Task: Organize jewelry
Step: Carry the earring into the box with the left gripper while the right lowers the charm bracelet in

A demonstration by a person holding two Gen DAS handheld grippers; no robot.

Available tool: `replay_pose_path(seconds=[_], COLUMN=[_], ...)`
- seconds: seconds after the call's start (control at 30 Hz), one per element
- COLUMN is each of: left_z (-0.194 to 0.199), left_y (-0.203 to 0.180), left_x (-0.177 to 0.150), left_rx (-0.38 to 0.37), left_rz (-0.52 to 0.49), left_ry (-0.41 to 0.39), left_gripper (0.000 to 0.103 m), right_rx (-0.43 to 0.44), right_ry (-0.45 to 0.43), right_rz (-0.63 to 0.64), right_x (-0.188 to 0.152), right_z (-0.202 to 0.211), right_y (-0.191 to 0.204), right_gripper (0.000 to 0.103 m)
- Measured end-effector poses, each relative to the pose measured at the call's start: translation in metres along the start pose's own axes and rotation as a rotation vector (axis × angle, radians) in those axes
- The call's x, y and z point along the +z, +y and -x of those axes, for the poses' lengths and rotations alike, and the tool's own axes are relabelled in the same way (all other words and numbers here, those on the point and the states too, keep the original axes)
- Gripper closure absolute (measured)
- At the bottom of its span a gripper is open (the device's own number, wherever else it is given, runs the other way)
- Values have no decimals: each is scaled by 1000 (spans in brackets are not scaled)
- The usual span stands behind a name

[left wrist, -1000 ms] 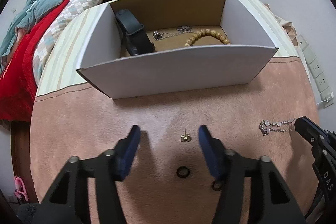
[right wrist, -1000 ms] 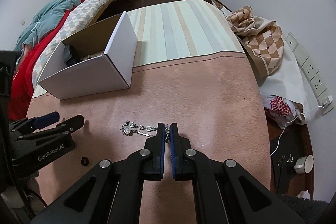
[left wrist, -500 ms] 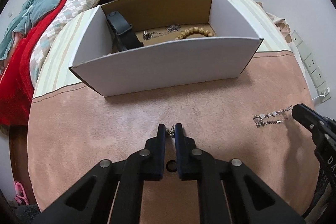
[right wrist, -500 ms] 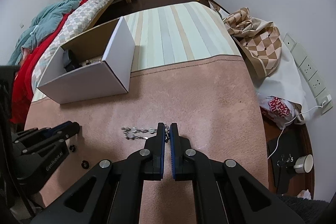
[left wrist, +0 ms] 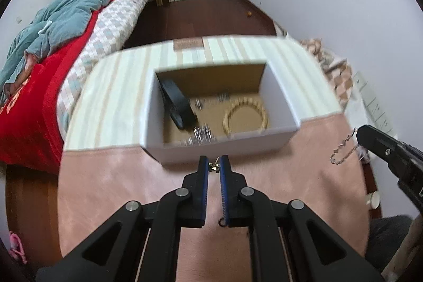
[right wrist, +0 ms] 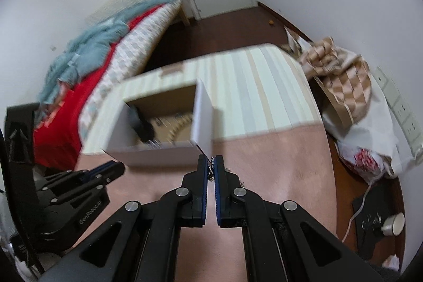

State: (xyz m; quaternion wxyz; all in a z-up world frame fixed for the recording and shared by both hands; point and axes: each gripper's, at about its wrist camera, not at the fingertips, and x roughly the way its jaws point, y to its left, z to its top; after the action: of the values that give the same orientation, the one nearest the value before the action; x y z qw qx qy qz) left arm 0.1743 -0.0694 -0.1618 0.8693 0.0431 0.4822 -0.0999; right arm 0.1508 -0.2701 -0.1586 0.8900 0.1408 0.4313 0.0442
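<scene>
**Two small pieces riding toward the box**

The left tongs (left wrist: 214, 167) are pinching a tiny gold earring (left wrist: 213, 167) just short of the white box (left wrist: 219, 147); being so small, it may be slipping out before clearing the near wall. To the right, the right tongs (right wrist: 210, 166) are clamping a silver chain (left wrist: 343, 149), which is dangling and risking snagging on the box rim or dragging across the pink desk (left wrist: 113, 176).
</scene>
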Motion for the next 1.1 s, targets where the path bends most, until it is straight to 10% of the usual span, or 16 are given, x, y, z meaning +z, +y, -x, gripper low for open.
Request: replay_pose_path(seconds=[0.43,0.9,1.0,1.1], left_z=[-15,-61,-55,-48], left_y=[50,55,59,65], left_x=[70,95,99,99], left_rx=[-134,-201,-160,-99], left_rz=[126,163,164,167], left_ry=[67,198,163,120], left_gripper=[97,91,69,35], right_rx=[149,199,182,155], right_ry=[6,290,308,287], right_rz=[143,133,146,147], right_x=[107,96,90,91], right_z=[-16,-108,-114,-109], right_y=[60,59,58,55], right_gripper=[98,97,95,68])
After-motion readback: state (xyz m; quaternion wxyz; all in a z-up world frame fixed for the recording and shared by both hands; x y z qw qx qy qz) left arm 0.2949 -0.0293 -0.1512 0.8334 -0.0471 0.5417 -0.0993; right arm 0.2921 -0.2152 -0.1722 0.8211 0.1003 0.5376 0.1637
